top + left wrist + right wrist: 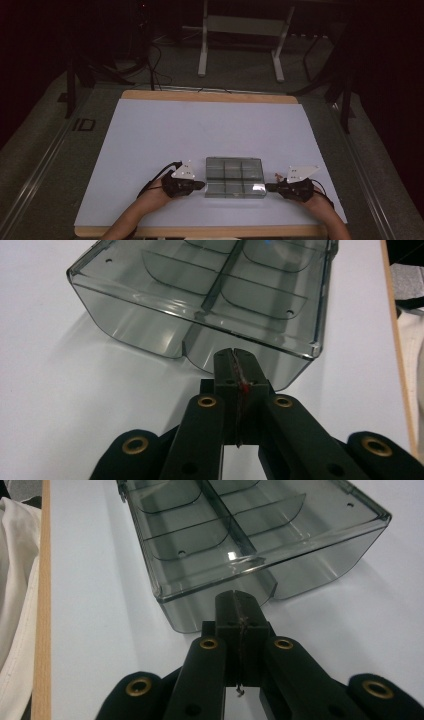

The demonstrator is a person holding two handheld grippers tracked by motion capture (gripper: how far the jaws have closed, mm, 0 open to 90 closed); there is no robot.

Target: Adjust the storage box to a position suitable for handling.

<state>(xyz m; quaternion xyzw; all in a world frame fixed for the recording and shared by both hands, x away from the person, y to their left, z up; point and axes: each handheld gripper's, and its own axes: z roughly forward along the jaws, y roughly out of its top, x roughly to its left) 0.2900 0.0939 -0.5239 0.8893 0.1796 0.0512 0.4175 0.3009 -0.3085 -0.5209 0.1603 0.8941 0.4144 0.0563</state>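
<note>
A clear smoky plastic organiser box [234, 177] with several compartments lies near the table's front edge. My left gripper [202, 185] is shut, its tips pressed against the box's left end wall [165, 335]; in the left gripper view the jaws [234, 357] meet with nothing between them. At the opposite end my right gripper [267, 187] is also shut, tips against the box's right end wall [225, 595]. Its jaws [235, 600] are closed together and hold nothing. The compartments [200, 535] look empty.
The box rests on a white sheet [200, 130] covering a wooden table [210, 96]. White cloth [15, 605] hangs past the front edge. Metal frame legs [202, 55] and cables [155, 65] stand on the floor beyond the table.
</note>
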